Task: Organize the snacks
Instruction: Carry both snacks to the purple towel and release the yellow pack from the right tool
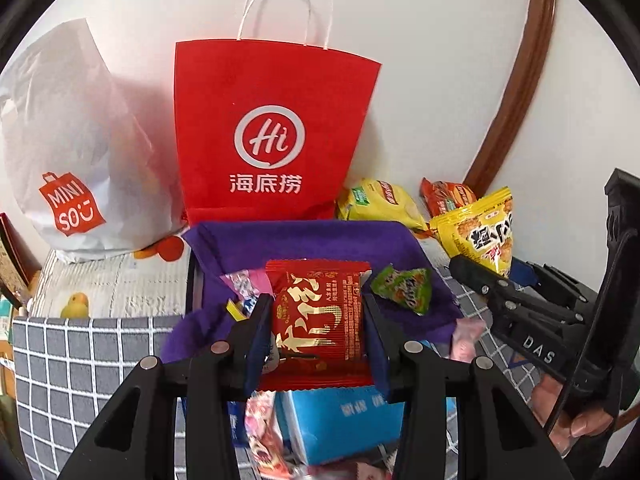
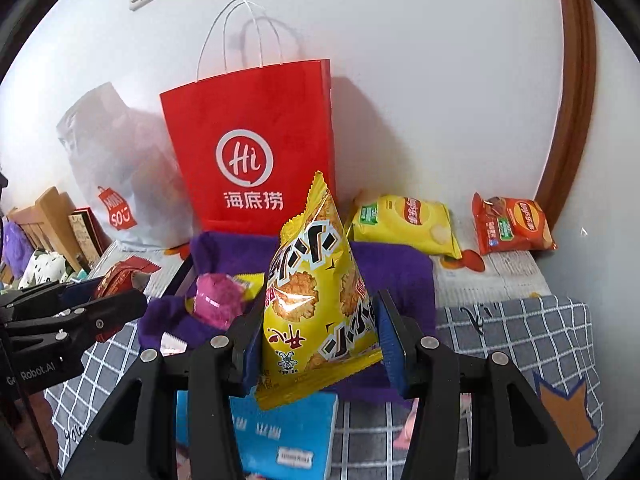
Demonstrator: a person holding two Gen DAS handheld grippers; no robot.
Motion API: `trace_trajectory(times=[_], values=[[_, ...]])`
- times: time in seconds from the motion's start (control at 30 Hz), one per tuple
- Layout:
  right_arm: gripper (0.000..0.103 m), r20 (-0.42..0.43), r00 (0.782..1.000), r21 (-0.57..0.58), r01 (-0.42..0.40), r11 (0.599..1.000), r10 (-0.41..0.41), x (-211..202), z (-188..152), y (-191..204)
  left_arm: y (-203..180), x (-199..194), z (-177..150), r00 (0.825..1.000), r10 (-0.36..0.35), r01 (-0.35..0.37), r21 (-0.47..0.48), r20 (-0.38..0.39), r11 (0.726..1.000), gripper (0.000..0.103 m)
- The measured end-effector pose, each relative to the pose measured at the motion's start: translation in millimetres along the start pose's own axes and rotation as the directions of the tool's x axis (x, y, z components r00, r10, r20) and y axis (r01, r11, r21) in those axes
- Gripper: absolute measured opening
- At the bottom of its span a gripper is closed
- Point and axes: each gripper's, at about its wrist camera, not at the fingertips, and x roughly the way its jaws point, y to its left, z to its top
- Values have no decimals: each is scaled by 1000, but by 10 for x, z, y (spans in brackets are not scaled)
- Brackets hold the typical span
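Above the purple cloth-lined bin (image 1: 312, 240), we are pinching a red foil snack packet (image 1: 318, 320) in the left gripper (image 1: 318, 344) and an upright yellow crisp bag (image 2: 316, 300) in the right gripper (image 2: 316, 344), bin just ahead.

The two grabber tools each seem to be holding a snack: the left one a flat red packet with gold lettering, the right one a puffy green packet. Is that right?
Nearly. The left gripper does hold the flat red packet with gold lettering, as the left wrist view shows. The right gripper, though, holds a puffy yellow packet, not a green one; the right wrist view shows it between the jaws.
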Motion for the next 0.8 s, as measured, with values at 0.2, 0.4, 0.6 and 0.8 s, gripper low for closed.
trace_trajectory(times=[0.2, 0.4, 0.6, 0.8], values=[[49, -1, 1000, -12, 2, 1000, -2, 208, 158, 17, 121, 202, 139, 1000, 9, -9, -18, -14, 1000, 41], [49, 0, 1000, -25, -1, 1000, 1, 451, 254, 21, 171, 373, 274, 1000, 8, -8, -37, -11, 999, 41], [49, -47, 999, -47, -9, 999, 7, 786, 215, 21, 248, 640, 323, 999, -4, 2, -59, -34, 998, 41], [49, -98, 995, -72, -4, 997, -3, 973, 133, -51, 374, 873, 255, 997, 2, -8, -69, -76, 998, 41]])
